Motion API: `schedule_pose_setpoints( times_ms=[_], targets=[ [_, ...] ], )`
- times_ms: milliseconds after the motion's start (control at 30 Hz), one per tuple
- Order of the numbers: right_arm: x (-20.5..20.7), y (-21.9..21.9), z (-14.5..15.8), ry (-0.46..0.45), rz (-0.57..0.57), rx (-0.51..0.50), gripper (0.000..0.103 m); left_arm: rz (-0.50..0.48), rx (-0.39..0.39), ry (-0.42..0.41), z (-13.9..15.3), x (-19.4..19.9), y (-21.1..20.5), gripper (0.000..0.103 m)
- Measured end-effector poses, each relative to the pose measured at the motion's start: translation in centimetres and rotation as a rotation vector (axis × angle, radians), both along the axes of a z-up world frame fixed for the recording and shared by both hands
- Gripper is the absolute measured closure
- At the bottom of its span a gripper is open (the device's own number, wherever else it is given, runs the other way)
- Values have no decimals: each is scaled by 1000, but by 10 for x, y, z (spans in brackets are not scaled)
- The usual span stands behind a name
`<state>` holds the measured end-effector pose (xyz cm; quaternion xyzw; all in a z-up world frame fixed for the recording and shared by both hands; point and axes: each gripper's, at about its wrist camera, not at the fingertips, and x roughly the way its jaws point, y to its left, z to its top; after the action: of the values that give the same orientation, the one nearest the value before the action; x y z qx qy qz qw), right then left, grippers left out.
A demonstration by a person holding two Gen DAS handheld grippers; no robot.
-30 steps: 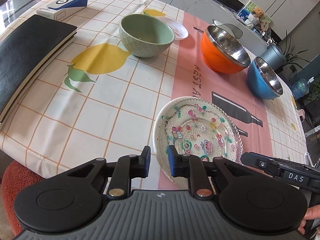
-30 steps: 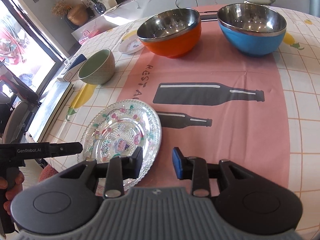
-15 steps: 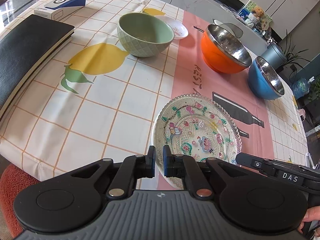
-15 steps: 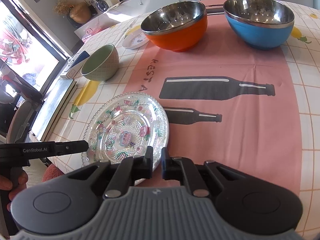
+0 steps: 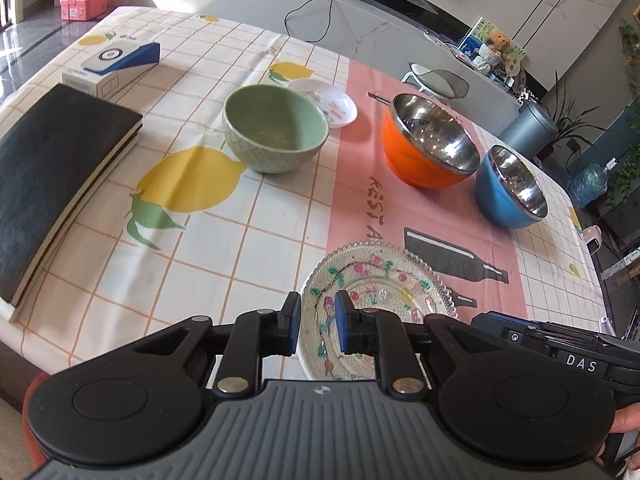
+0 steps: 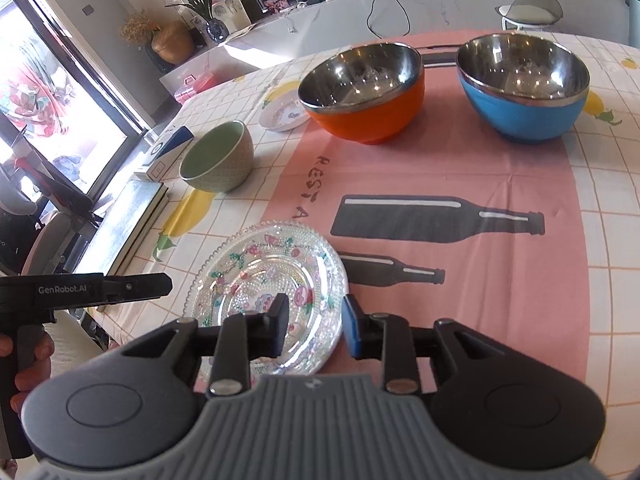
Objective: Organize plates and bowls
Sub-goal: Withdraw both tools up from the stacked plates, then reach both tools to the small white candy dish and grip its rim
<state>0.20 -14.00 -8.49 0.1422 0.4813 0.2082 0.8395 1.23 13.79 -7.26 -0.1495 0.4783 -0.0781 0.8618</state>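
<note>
My left fingers [image 5: 317,322] straddle the glass plate's [image 5: 380,292] near rim, slightly parted, gripping nothing; my right fingers [image 6: 314,326] gape wider around its opposite edge, readying a lift.

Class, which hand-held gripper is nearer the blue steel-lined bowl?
Right. The right hand-held gripper is at the glass plate's bowl-side rim; the left is at its far rim from the bowl.

glass plate [image 5: 380,292] near rim: hidden behind the left gripper [image 5: 317,326] body
small white dish [image 5: 332,105]: partly covered by the green bowl [image 5: 276,134]
black book [image 5: 52,184]: cut off at the left edge
right gripper [image 6: 314,326] grip on the plate: could not be told
small dish's print: too small to read
</note>
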Motion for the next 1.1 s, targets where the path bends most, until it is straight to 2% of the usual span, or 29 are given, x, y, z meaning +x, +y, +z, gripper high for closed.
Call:
schedule_pose_setpoints(
  times_ms=[33,67,100,367,567,733,867,1000,1100],
  targets=[
    [2,0,4,-13,-2,-8,73,-8,10,-14,5,3,-1,82],
    [3,0,7,-29,-8,-17,66,-16,18,-27,11,6,-3,80],
    [6,1,11,-47,-12,-29,63,-24,25,-38,16,9,-4,79],
    [40,1,44,-128,-15,-36,62,-82,71,-118,51,41,-13,77],
    [74,13,68,-188,24,-57,62,-97,74,-154,73,74,-13,77],
    [111,25,82,-200,57,-43,62,-102,12,-133,79,110,-4,72],
    [147,31,83,-161,62,-12,62,-103,-16,-108,78,145,4,65],
    [189,43,77,-99,72,27,62,-92,-57,-54,66,184,14,61],
    [220,56,67,-62,96,14,61,-82,-72,-5,50,210,21,61]
  ],
)
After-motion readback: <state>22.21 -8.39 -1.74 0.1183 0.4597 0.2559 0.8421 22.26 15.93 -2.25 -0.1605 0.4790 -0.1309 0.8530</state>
